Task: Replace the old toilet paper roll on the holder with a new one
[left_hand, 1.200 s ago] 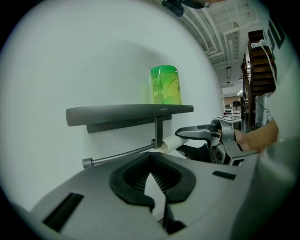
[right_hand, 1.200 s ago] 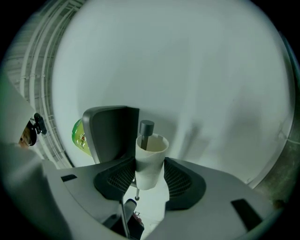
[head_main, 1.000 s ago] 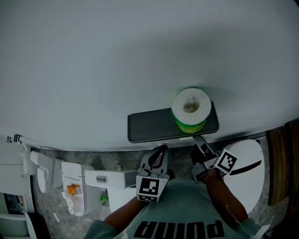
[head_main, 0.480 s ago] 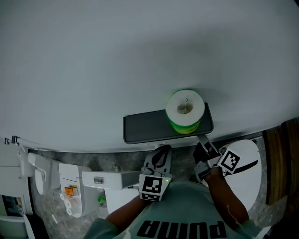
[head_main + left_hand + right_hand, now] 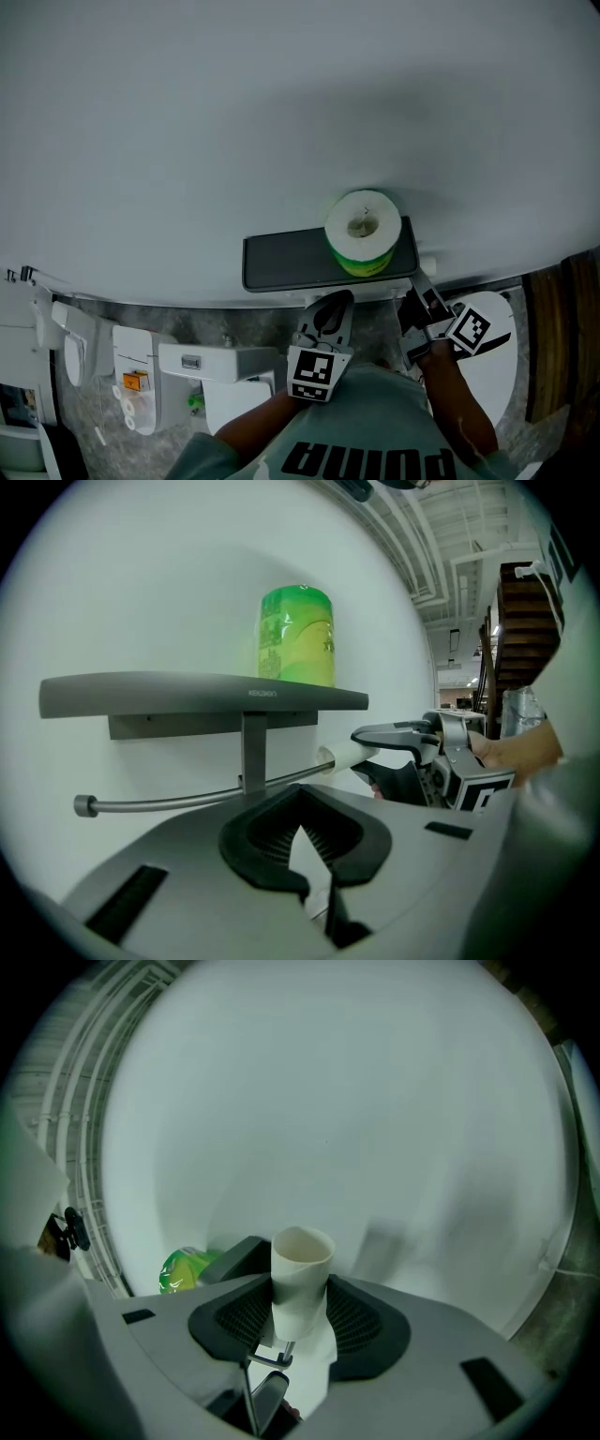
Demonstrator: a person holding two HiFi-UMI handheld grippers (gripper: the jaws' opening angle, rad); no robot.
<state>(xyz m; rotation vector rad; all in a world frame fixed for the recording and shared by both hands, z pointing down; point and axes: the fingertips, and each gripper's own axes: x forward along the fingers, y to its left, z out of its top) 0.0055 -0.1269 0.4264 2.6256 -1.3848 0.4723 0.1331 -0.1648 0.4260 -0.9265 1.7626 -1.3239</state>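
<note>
Right gripper (image 5: 300, 1309): my jaws are clenched on the empty cardboard tube (image 5: 301, 1274), one pad on each side of its lower half. The tube's open mouth faces the white wall (image 5: 375, 1129) and looks hollow. Left gripper (image 5: 302, 834): my jaws are drawn together and hold nothing. In the left gripper view the tube lies roughly level in my right jaws, with its far end just beside the right end of the metal holder bar (image 5: 178, 796). I cannot tell whether tube and bar touch. The bar is bare along the length I see and has a small knob (image 5: 85, 805) at its left end. It hangs by a post (image 5: 253, 752) under the dark grey shelf (image 5: 141, 694). The new roll (image 5: 296, 635), in a green wrapper, stands upright on the shelf toward its right end, close to the wall. In the head view both my grippers sit just below the shelf's front edge. The left is under the shelf's middle, the right is under the end that bears the roll, and the two are apart.
</note>
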